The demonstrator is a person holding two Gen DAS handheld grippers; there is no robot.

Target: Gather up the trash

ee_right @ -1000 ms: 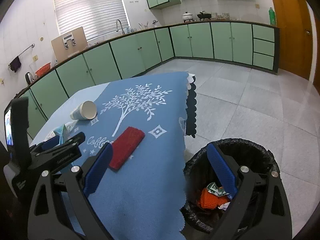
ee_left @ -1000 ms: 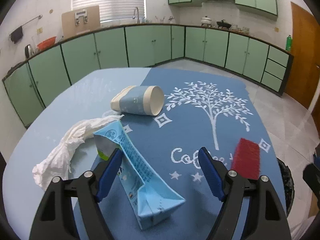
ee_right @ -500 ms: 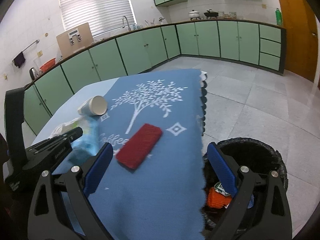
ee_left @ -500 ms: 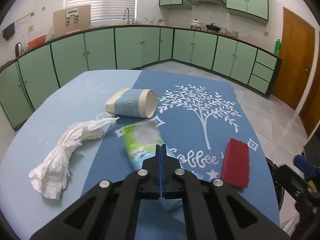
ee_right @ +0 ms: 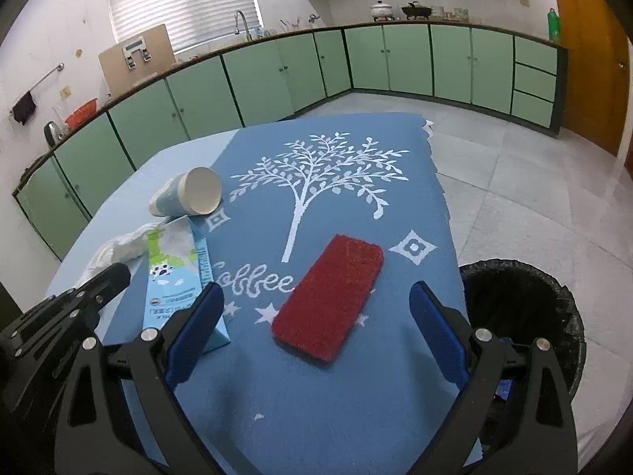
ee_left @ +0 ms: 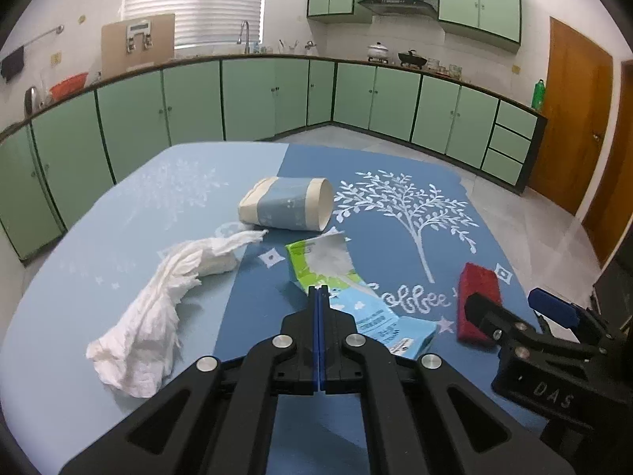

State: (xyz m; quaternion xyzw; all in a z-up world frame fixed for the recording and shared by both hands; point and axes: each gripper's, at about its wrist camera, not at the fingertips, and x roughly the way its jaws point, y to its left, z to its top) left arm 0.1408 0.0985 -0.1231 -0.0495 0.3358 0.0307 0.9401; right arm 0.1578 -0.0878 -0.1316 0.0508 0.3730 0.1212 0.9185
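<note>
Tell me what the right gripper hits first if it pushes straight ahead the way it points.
Most likely the red sponge: it lies on the tablecloth dead ahead, between the open right gripper fingers. Depth is hard to judge.

Green cabinets [ee_left: 257, 99] run round the kitchen walls under a dark counter; white blinds [ee_left: 194, 0] glow above the sink tap [ee_left: 245, 35], a wooden door [ee_left: 573, 118] stands right, pale floor tiles [ee_right: 514, 182] gleam.

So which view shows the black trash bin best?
The right wrist view: the trash bin stands on the floor beside the table's right edge, its rim and black liner visible behind the open right gripper. The left wrist view shows nothing I can identify as it.
</note>
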